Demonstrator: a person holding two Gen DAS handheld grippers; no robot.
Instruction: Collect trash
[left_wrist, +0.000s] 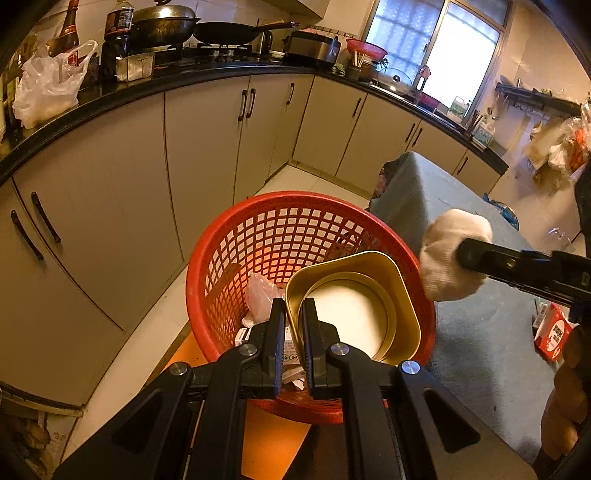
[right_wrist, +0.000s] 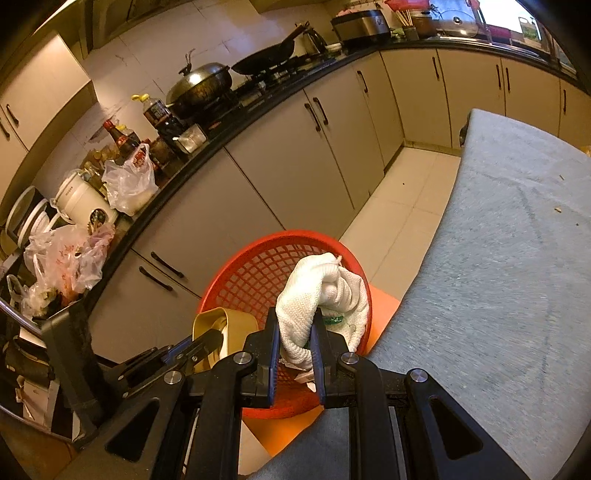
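A red mesh basket (left_wrist: 258, 236) stands on the floor beside the table, with wrappers and a pink bag (left_wrist: 260, 297) inside. My left gripper (left_wrist: 294, 308) is shut on the rim of a gold tin (left_wrist: 384, 280), held over the basket. My right gripper (right_wrist: 295, 321) is shut on a crumpled white cloth (right_wrist: 314, 291) above the basket (right_wrist: 255, 273). The cloth (left_wrist: 452, 251) also shows at the right of the left wrist view. The tin (right_wrist: 236, 325) and left gripper (right_wrist: 210, 338) show at the lower left of the right wrist view.
A table with a grey-blue cover (right_wrist: 509, 240) is to the right of the basket. A red-and-white box (left_wrist: 552, 334) lies on it. Cream cabinets (left_wrist: 207, 147) under a black counter (left_wrist: 110, 99) with pans, bottles and plastic bags run behind. An orange mat (right_wrist: 384, 306) lies under the basket.
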